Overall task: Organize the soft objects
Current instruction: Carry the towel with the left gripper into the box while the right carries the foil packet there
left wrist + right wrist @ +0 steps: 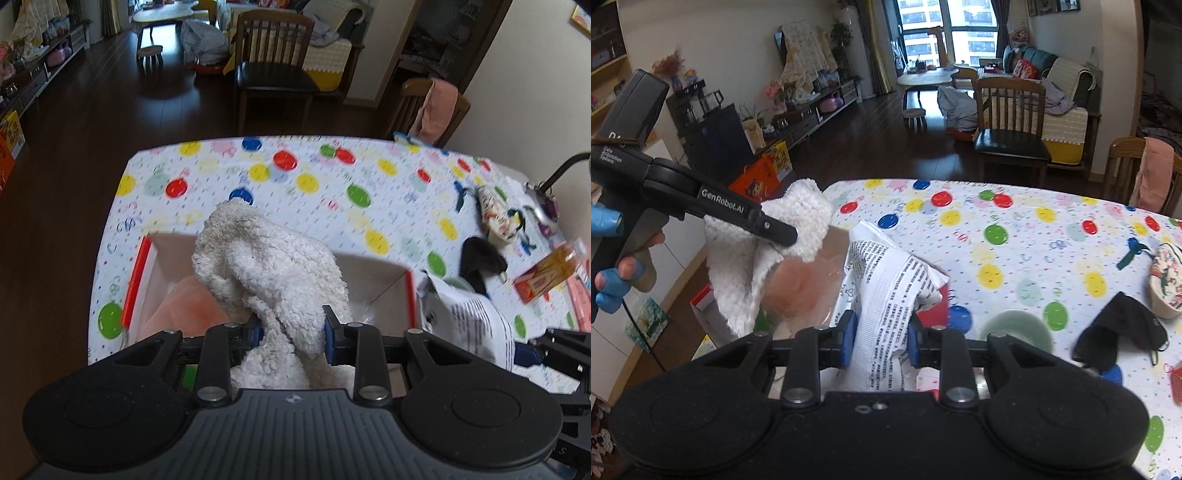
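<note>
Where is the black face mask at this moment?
The black face mask lies on the dotted tablecloth at the right of both views, near the patterned pouch and right of the pale green bowl, untouched by either gripper.

The table (332,206) wears a white cloth dotted with red, yellow, green and blue balloons and paler pastel ones. The fluffy towel (266,266) is off-white with tiny dark specks. The box (138,280) has orange-red edges and a pale inside, with a peach-pink cloth (184,310) in it. The plastic bag (886,288) is white with rows of black print. The face mask (1119,328) is black. The left hand-held gripper (291,332) and right hand-held gripper (881,338) are black with blue pads (849,339)
</note>
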{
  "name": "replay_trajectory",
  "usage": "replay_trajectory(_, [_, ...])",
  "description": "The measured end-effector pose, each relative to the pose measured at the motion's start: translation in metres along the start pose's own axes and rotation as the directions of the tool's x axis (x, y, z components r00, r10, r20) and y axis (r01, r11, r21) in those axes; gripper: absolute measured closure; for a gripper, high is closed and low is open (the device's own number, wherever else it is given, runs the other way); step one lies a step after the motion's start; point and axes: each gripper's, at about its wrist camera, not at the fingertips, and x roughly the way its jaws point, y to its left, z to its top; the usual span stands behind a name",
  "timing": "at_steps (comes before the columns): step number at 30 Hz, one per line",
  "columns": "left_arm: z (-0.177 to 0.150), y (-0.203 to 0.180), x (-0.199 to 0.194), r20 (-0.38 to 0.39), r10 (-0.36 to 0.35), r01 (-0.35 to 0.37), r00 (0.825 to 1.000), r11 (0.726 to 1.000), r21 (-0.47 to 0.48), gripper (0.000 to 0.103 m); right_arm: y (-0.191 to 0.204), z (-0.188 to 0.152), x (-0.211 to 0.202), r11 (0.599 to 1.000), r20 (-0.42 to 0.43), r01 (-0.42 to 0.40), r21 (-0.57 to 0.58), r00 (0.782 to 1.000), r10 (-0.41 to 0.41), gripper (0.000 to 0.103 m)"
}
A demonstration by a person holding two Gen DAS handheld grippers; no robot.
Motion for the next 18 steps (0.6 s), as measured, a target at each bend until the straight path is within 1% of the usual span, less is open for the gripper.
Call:
replay_trajectory(11, [-0.032, 0.02, 0.031, -0.069, 0.003, 0.006, 0.998, 0.992, 0.125, 0.073, 0.048, -0.001, 0.057, 0.994, -0.074, 0.051, -0.098, 0.996, -0.058, 0.077])
replay_trajectory(15, [-0.045, 0.023, 0.039, -0.079, 0.009, 0.006, 0.997, 0.983, 0.182, 0.073, 0.061, -0.006, 0.075, 0.986, -0.101, 0.072, -0.152, 0.991, -0.088, 0.077])
replay_trajectory(18, [-0.051, 0.024, 0.046, -0.084, 0.013, 0.005, 0.996, 0.978, 0.207, 0.073, 0.069, -0.01, 0.086, 0.979, -0.118, 0.091, -0.184, 0.986, -0.114, 0.077])
